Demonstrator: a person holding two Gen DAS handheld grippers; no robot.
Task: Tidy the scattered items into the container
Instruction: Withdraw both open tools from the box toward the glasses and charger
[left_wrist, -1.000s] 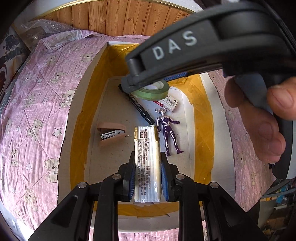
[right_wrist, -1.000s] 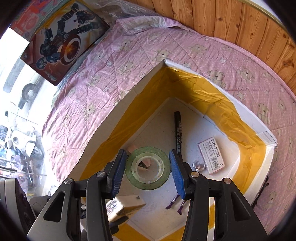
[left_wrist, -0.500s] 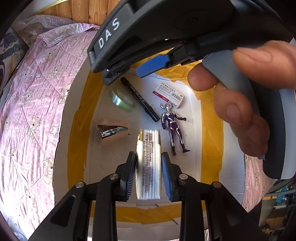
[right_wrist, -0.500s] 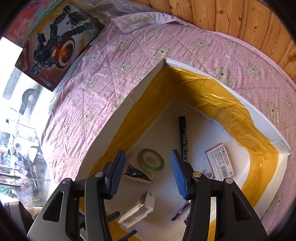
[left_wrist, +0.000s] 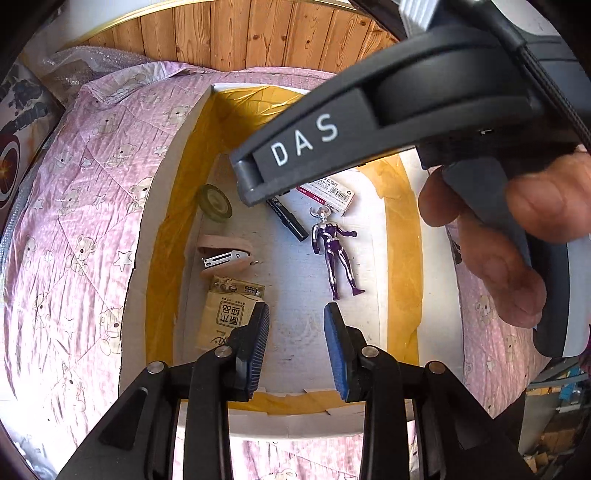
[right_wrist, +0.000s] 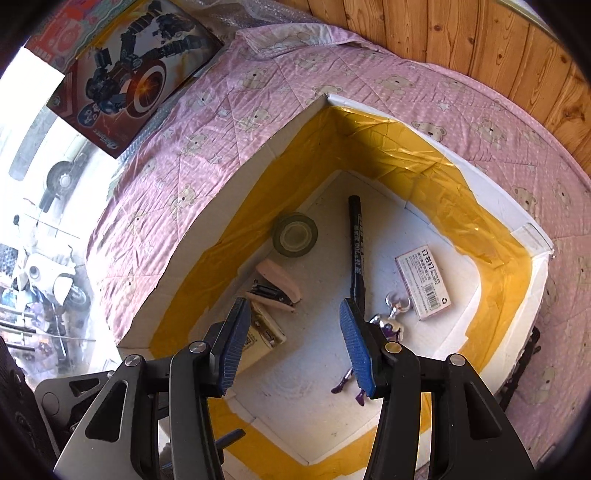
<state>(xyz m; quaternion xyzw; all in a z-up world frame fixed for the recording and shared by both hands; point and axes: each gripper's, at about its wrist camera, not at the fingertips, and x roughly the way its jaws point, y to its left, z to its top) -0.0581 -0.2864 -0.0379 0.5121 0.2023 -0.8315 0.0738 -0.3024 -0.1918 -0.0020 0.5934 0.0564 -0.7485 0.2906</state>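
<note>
A white box (left_wrist: 155, 236) (right_wrist: 207, 236) lined with yellow tape sits on a pink quilt. On its floor lie a green tape roll (left_wrist: 215, 203) (right_wrist: 295, 234), a black marker (left_wrist: 290, 219) (right_wrist: 357, 243), a staple box (left_wrist: 328, 192) (right_wrist: 423, 282), a pink stapler (left_wrist: 225, 254) (right_wrist: 277, 286), a purple figure (left_wrist: 334, 251) (right_wrist: 391, 325) and a tan tissue packet (left_wrist: 225, 314) (right_wrist: 264, 334). My left gripper (left_wrist: 295, 349) hangs open above the box floor, just right of the packet. My right gripper (right_wrist: 291, 347) is open too, empty, above the box.
The pink bear-print quilt (left_wrist: 74, 229) (right_wrist: 480, 110) surrounds the box. A wooden wall (left_wrist: 258, 33) runs behind. A toy box with a robot picture (right_wrist: 125, 77) lies at the far left. In the left wrist view the other gripper's body (left_wrist: 406, 122) and a hand (left_wrist: 517, 236) fill the upper right.
The left gripper let go of the tissue packet, which now lies flat in the box. The right gripper dropped the tape roll, which came to rest against the box wall, and rose.
</note>
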